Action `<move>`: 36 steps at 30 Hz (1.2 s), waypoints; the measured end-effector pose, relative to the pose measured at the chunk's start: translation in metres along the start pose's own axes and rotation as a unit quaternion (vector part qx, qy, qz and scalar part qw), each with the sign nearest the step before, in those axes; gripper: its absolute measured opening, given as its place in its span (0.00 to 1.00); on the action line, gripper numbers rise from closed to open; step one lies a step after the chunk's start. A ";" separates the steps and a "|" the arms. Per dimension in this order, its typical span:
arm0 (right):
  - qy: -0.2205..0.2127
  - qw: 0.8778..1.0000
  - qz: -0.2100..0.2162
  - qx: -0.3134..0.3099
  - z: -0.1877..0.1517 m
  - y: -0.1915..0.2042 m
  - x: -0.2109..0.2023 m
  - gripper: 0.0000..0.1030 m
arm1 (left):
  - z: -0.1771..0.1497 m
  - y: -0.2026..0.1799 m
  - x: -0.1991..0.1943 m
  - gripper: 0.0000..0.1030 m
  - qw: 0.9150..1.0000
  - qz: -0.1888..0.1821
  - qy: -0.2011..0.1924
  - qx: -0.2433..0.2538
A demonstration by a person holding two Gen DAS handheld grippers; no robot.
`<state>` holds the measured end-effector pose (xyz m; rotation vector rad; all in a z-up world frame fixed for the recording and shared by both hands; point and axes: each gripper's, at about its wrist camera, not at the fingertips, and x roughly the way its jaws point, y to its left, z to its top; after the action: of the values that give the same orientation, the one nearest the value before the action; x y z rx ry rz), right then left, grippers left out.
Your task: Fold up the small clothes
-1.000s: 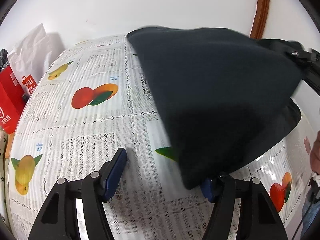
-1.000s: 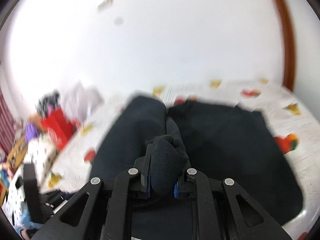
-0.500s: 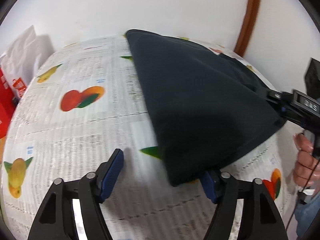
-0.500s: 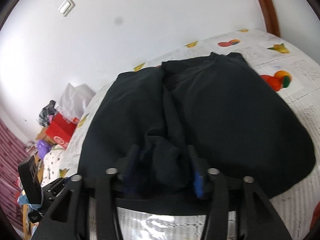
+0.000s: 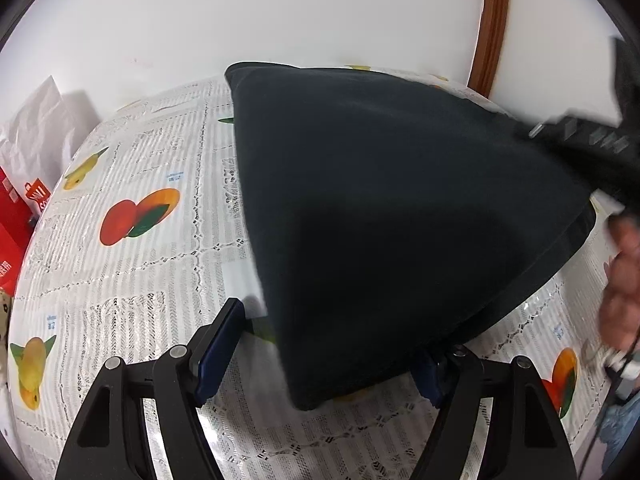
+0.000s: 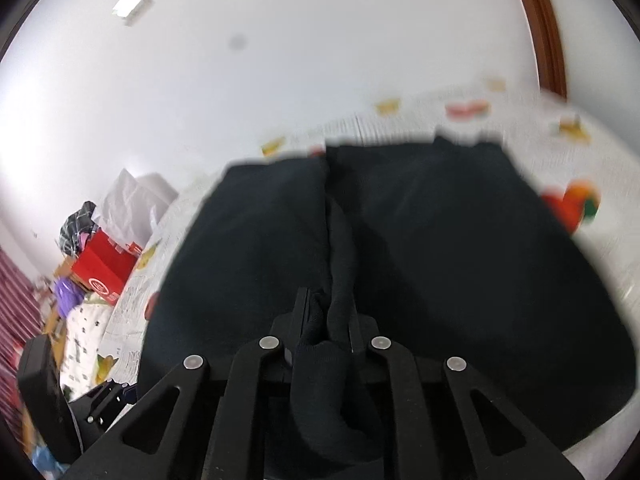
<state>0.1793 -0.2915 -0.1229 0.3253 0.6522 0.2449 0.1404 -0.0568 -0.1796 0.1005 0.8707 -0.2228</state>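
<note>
A dark navy garment (image 5: 392, 216) lies spread over the desk (image 5: 132, 264), which wears a lace-patterned cloth printed with fruit. The left tongs (image 5: 328, 356) stand released, their blue-padded fingers (image 5: 218, 354) wide apart, with the garment's near corner lying between them on the desk. The right tongs (image 6: 326, 320) are clenched on a bunched fold of the garment at its near edge, the cloth squeezed up between the jaws. A red box (image 6: 105, 267) and a white bag (image 5: 34, 136) sit past the desk's far left side.
</note>
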 end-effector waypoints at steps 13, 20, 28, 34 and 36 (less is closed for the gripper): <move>0.000 0.994 -0.086 0.072 -0.022 -0.081 -0.020 0.11 | -0.001 0.000 -0.002 0.70 1.000 -0.024 -0.009 -0.002; 0.007 0.993 -0.092 0.073 -0.020 -0.079 -0.014 0.11 | 0.007 -0.030 -0.001 0.70 0.999 -0.039 -0.012 0.025; 0.022 0.993 -0.109 0.028 0.003 -0.064 -0.020 0.11 | 0.012 -0.036 0.010 0.74 1.000 -0.005 -0.001 0.024; -0.133 0.985 -0.109 0.009 0.012 -0.070 -0.089 0.10 | 0.012 -0.029 0.008 0.74 1.000 0.004 -0.002 0.012; -0.103 0.985 -0.136 0.019 0.006 -0.089 -0.084 0.10 | 0.012 -0.027 0.008 0.74 1.000 0.005 -0.002 0.011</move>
<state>0.1294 -0.4017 -0.1050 0.2906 0.4895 -0.0623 0.1478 -0.0859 -0.1781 0.1251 0.8642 -0.2239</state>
